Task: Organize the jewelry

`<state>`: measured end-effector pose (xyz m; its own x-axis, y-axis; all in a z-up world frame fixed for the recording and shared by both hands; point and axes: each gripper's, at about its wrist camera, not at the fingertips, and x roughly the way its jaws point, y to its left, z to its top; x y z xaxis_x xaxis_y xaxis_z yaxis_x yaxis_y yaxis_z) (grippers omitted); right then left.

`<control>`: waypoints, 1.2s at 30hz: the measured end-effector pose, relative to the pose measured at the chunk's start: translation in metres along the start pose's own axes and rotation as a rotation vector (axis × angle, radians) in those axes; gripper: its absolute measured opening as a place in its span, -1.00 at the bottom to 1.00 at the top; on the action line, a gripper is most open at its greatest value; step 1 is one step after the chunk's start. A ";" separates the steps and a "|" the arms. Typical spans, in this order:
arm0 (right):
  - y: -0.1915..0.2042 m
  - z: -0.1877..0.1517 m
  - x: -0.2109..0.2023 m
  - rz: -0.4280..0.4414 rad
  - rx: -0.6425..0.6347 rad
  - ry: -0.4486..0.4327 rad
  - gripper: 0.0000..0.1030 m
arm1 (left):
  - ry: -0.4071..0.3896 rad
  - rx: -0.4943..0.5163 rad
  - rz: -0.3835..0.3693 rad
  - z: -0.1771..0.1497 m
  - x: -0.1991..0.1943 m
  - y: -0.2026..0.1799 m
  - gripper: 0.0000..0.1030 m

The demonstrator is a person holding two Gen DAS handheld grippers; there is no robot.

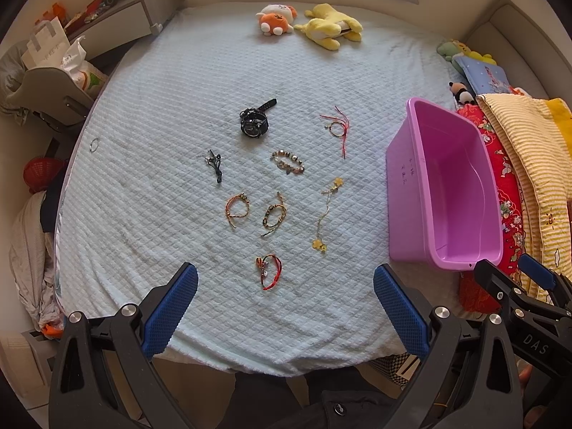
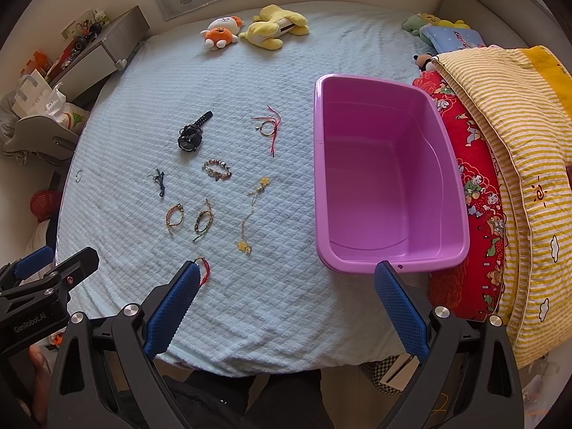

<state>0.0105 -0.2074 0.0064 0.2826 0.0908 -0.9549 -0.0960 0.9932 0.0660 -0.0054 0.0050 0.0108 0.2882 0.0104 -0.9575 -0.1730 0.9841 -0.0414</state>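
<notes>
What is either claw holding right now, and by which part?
Nothing. The left claw and right claw are both open and empty; the red bracelet lies untouched on the bed.

Plenty of bare bedspread [image 1: 150, 164] left of the left fingers [image 1: 171, 307]. Purple bin [image 2: 389, 178] blocks ahead of the right fingers [image 2: 400, 307].

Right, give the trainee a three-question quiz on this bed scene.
1. True or false: the purple bin already holds jewelry.
2. Which piece lies nearest the left gripper: A) watch, B) red bracelet, C) beaded bracelet?
3. Fill in: both grippers' fingers are ____.

Key: 1 false, the bin is empty. 2 B. 3 open; the right gripper holds nothing either.
</notes>
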 end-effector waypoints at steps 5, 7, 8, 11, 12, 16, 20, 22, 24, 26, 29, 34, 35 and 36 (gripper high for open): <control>0.001 0.000 -0.001 0.001 0.001 0.001 0.81 | 0.000 0.000 0.000 0.000 0.000 0.000 0.88; -0.001 0.000 0.000 0.001 0.000 0.000 0.81 | 0.000 0.000 0.001 0.000 0.000 0.000 0.88; 0.000 0.000 -0.001 0.001 0.000 -0.001 0.81 | 0.000 0.000 0.000 0.000 0.000 0.000 0.88; -0.002 0.000 0.000 0.001 0.000 -0.001 0.81 | -0.001 0.001 0.001 0.000 0.000 0.000 0.88; -0.001 0.000 -0.001 0.001 0.000 -0.001 0.81 | -0.001 0.001 0.001 0.001 0.000 0.001 0.88; 0.002 0.000 -0.001 0.002 -0.001 -0.002 0.81 | -0.002 0.001 0.001 0.000 0.000 0.000 0.88; 0.003 0.004 0.001 0.005 -0.005 -0.003 0.81 | -0.007 -0.001 0.002 0.004 -0.001 0.003 0.88; 0.003 0.004 0.001 0.006 -0.006 -0.004 0.81 | -0.006 -0.001 0.002 0.004 -0.001 0.003 0.88; 0.002 0.004 0.000 0.010 -0.008 -0.005 0.81 | -0.006 -0.001 0.002 0.004 -0.001 0.003 0.88; 0.002 0.004 0.000 0.013 -0.012 -0.006 0.81 | -0.009 -0.004 0.003 0.004 -0.002 0.004 0.88; -0.001 0.003 0.000 0.024 -0.022 -0.006 0.81 | -0.010 -0.015 0.004 0.005 -0.003 0.005 0.88; -0.001 -0.001 0.002 0.056 -0.061 -0.018 0.81 | -0.023 -0.052 0.014 -0.005 -0.003 0.011 0.88; 0.000 -0.002 0.004 0.067 -0.073 -0.020 0.81 | -0.025 -0.064 0.020 -0.008 -0.001 0.015 0.88; 0.000 -0.005 0.005 0.083 -0.086 -0.021 0.81 | -0.027 -0.079 0.028 -0.013 0.001 0.019 0.88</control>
<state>0.0073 -0.2076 0.0000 0.2905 0.1750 -0.9407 -0.2009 0.9724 0.1189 -0.0206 0.0210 0.0056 0.3072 0.0430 -0.9507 -0.2551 0.9662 -0.0387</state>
